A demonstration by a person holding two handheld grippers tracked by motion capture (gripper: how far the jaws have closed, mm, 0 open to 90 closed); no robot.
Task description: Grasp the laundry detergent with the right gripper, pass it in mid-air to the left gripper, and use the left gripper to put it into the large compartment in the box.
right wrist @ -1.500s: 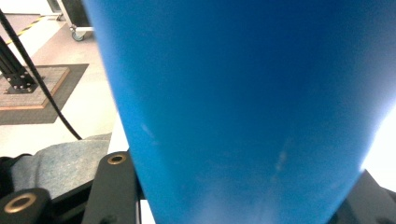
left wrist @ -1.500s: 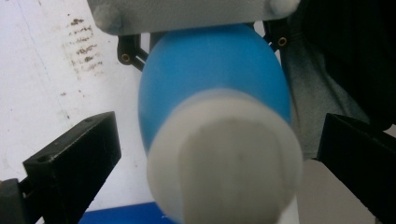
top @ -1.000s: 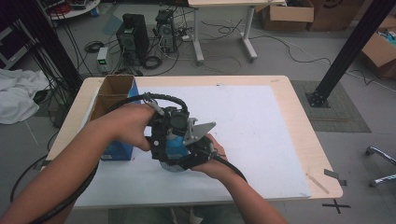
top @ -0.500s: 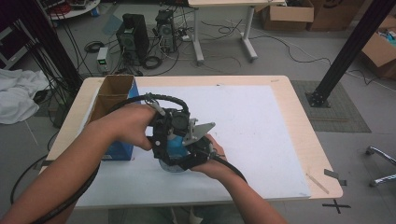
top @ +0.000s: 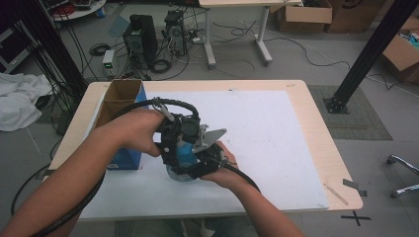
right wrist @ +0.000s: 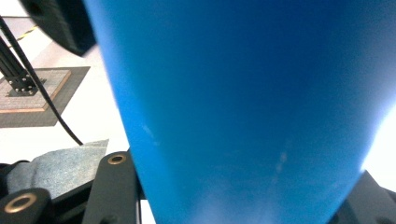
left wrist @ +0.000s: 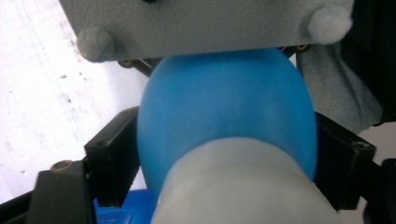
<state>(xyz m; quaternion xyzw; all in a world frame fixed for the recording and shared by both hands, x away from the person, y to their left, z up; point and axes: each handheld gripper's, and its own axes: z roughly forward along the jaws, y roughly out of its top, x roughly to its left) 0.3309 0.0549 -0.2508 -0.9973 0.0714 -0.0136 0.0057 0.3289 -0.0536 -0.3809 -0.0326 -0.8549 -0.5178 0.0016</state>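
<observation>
Both grippers meet just right of the box [top: 121, 106]: right gripper [top: 200, 165] clamped on the blue bottle [top: 180, 150], left gripper [left wrist: 219, 154] closing onto its bulb — squeeze evenly, keep it steady

High view: above, looking forward and down on pale wooden counter [top: 316, 128].
Claw views: pressed close against shared smooth blue rounded object [left wrist: 224, 116].

In the high view both hands and grippers hide most of the blue object [top: 184, 150]; its base is cut off at six o'clock in the left gripper view.
</observation>
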